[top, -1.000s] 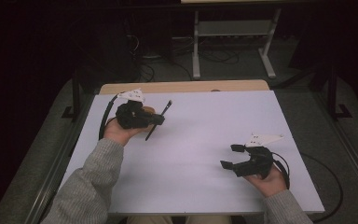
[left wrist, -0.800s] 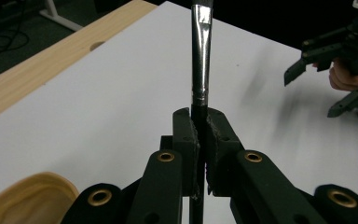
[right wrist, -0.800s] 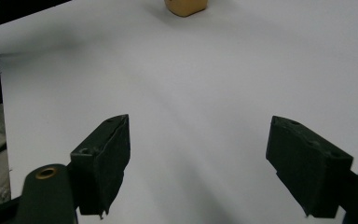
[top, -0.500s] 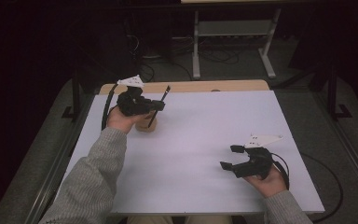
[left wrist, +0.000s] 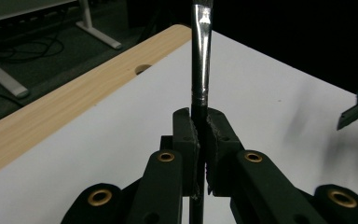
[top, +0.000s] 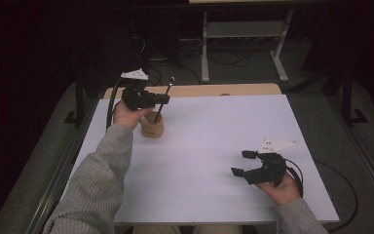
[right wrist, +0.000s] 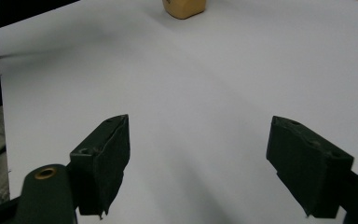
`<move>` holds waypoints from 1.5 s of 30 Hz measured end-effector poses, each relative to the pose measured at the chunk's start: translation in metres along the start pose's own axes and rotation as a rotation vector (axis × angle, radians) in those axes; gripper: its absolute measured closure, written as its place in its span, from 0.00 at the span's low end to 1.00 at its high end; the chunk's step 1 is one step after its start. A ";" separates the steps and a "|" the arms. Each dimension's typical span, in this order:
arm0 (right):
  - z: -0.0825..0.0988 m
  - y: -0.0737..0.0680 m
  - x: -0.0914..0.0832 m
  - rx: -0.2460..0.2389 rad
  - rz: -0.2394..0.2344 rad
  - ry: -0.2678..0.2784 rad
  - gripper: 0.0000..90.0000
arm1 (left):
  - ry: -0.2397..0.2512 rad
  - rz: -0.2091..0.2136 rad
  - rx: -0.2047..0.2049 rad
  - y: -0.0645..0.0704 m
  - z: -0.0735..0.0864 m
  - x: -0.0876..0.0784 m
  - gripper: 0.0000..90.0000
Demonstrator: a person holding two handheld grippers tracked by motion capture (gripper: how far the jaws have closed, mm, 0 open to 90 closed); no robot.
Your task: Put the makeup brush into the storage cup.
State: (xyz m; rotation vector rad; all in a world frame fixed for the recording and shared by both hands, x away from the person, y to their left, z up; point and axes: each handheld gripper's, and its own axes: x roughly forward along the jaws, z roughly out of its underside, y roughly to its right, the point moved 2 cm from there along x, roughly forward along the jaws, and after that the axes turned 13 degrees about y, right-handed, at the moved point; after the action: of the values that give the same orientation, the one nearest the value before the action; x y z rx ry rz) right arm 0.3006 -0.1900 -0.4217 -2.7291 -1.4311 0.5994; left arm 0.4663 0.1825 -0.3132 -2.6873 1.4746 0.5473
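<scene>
The left tool [top: 161, 100] is clamped on a thin black brush [top: 163, 99]; in the left gripper view its two pads [left wrist: 186, 135] press on the handle from both sides, and the brush [left wrist: 200, 70] rises straight up between them with a shiny band partway along and a pale tip at the top. In the high view the brush leans a little, its upper end pointing away from the person and its lower end reaching down to the mouth of a small wooden cup [top: 152, 127]. Whether the lower end is inside the cup or just above it I cannot tell. The cup stands upright on the white tabletop [top: 214, 136], near its far left corner, just below the left hand [top: 126, 114]. A bare wooden strip [top: 209, 90] runs along the far edge of the tabletop.

The right tool [top: 241, 163] is held low over the near right part of the tabletop, well apart from the cup and brush. Its jaws stand wide apart with nothing between them, and the right gripper view looks past them over the white surface to the cup [right wrist: 183, 7] at the top.
</scene>
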 end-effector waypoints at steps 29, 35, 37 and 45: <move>-0.002 0.002 -0.002 0.013 0.000 0.015 0.22 | 0.020 -0.099 -0.030 -0.028 0.006 0.017 0.93; -0.002 0.003 -0.003 0.015 0.002 0.017 0.22 | 0.002 -0.129 -0.038 -0.035 0.014 0.018 0.93; -0.001 0.003 -0.003 0.015 0.002 0.017 0.22 | -0.004 -0.139 -0.043 -0.037 0.016 0.018 0.93; -0.002 0.002 -0.003 0.012 -0.002 0.017 0.22 | -0.002 -0.167 -0.059 -0.041 0.026 0.014 0.93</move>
State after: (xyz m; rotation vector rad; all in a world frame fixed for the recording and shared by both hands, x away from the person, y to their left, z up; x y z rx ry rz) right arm 0.3009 -0.1932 -0.4195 -2.7167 -1.4220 0.5815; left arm 0.5000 0.1985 -0.3478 -2.8190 1.2362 0.5910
